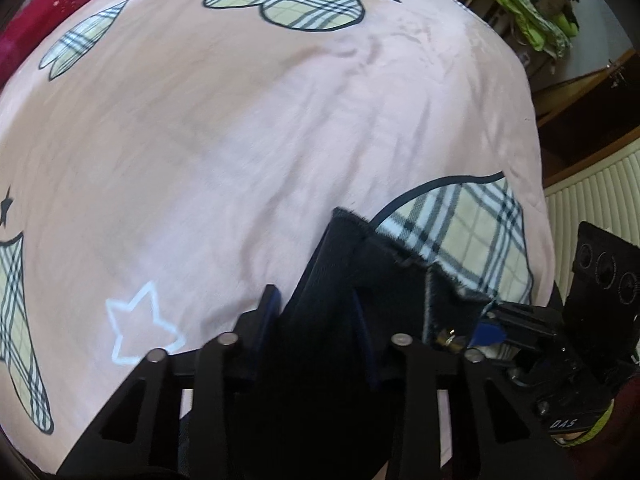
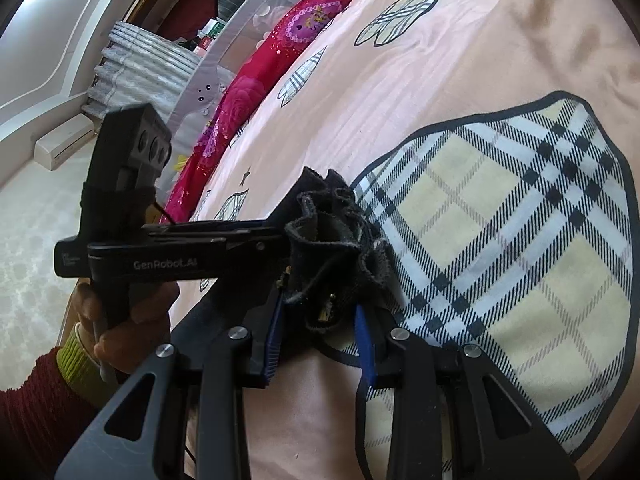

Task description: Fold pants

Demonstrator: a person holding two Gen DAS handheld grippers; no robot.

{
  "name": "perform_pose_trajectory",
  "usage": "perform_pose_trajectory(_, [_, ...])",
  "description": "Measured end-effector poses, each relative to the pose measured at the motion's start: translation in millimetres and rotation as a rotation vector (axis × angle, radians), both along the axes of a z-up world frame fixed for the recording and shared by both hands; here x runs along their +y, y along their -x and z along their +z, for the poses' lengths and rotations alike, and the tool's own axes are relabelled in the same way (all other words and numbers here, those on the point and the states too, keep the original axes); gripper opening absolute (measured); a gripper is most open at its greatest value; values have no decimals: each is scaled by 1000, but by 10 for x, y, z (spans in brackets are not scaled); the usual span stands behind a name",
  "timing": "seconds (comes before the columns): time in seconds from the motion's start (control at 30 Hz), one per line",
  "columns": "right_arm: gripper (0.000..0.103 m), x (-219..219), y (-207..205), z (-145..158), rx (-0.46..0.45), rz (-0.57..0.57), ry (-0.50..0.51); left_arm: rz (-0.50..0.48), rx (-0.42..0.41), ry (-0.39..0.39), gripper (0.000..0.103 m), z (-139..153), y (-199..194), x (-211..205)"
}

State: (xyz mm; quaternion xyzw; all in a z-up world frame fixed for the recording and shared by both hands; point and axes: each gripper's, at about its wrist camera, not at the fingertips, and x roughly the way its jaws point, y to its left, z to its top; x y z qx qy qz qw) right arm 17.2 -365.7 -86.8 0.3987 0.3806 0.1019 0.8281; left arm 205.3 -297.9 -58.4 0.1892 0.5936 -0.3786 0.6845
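Grippers meet on bunched dark pants (image 2: 336, 240) at the near edge of a pink blanket (image 1: 240, 140). Right gripper (image 2: 320, 336) is clamped on the gathered cloth; left gripper (image 1: 316, 312) is pinching a fold just beside it, the person's hand (image 2: 128, 320) steering. Doing this well likely means both grips holding firm, then drawing apart so the fabric spreads flat over the plaid heart (image 2: 520, 260).
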Motion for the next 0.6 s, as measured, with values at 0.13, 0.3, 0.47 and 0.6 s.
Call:
perform_pose_trajectory(0.13, [33, 12, 5, 1, -5, 3, 6, -29, 14, 24, 21, 8, -6, -96])
perform_pose_trajectory(0.3, [23, 15, 17, -10, -14, 16, 3, -31, -3, 71, 11, 83, 46, -47])
perform_pose_trajectory(0.47, [18, 32, 51, 115, -61, 45, -12, 26, 1, 171, 10, 329, 54, 219])
perform_pose_trajectory(0.6, [18, 122, 56, 322, -132, 91, -33, 69, -35, 240, 10, 636, 123, 488])
